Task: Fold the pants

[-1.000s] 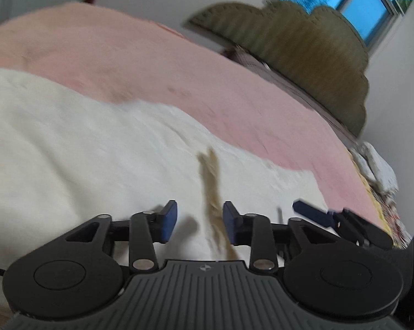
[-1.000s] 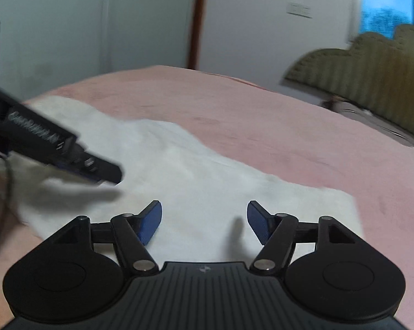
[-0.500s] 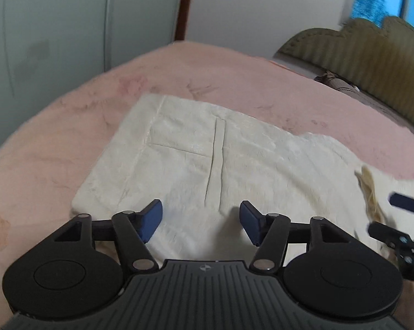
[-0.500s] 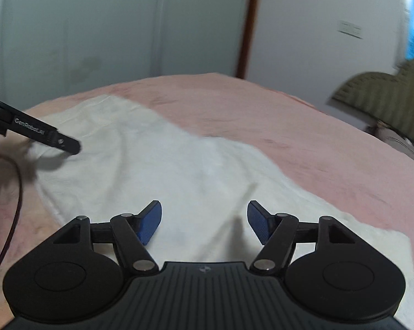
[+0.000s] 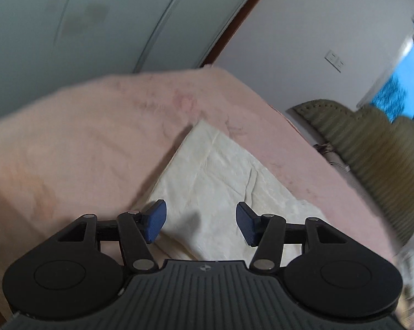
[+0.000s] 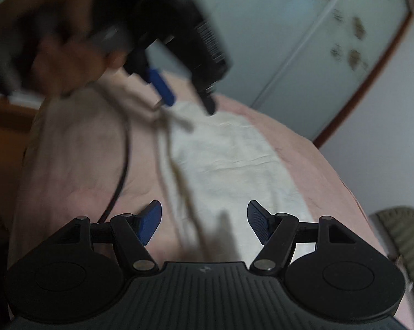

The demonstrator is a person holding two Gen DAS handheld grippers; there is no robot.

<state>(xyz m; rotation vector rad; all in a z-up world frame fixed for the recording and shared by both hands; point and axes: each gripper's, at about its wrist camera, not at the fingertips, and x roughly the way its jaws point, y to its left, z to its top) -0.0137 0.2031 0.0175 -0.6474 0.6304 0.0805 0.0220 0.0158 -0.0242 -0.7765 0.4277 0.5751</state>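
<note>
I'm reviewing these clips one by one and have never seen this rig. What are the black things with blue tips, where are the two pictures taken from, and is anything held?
Each picture comes from a camera mounted on a hand-held two-finger gripper, looking along its fingers. The left gripper and right gripper are both open and hold nothing. Cream pants lie flat on a pink blanket over a bed. In the right view the left gripper appears blurred at upper left, gripped by the person's hand. A green headboard stands behind.
</note>
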